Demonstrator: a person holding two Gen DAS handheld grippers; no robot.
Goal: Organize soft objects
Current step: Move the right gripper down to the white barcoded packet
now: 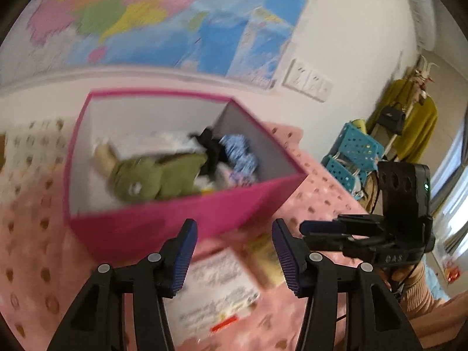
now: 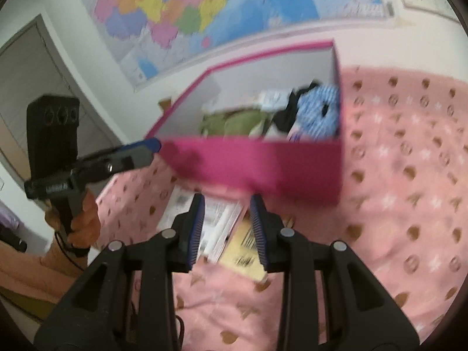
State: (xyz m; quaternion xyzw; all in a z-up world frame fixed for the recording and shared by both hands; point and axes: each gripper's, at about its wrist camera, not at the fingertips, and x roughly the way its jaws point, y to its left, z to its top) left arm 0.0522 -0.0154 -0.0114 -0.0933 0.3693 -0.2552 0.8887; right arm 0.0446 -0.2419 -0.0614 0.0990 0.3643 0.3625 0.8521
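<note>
Both tools first: left gripper [image 1: 234, 251], black frame with blue ribbed pads, stood with jaws apart and nothing between them at lower centre of the left wrist view. Right gripper [image 2: 226, 228], same build, also stood parted and empty at lower centre of the right wrist view, gap narrower. Neither pad pressed on anything.

Just beyond both sets of fingertips lay flat printed paper items: a white printed booklet [image 1: 216, 286] and a yellowish printed card [image 2: 245, 257], partly tucked under the near edge of the box. Frames were motion-blurred, so text was unreadable.

Further out, centre frame, sat the magenta cardboard box with grey-white inside [image 1: 181, 213], open-topped, on a pink bedspread with gold and white motifs [image 2: 409, 175]. Inside the box: an olive-green plush animal with a beige ear [image 1: 155, 175] on the left, a black fabric piece [image 1: 212, 152] in the middle, a blue-and-white patterned fabric scrunchie [image 2: 318, 114] on the right, some white cloth beneath. So the soft objects visible were already in the box.

Background: coloured wall map [image 1: 146, 14] across the top, blue perforated plastic baskets [image 1: 354, 149] at right of the left wrist view.

Judgement: this looked like the gap between placements, both tools free near the box front. No loose soft item was visible on the bedspread, so the next move probably called for finding one out of view, or tidying what lay inside. Paper items are not soft; likely left alone.
</note>
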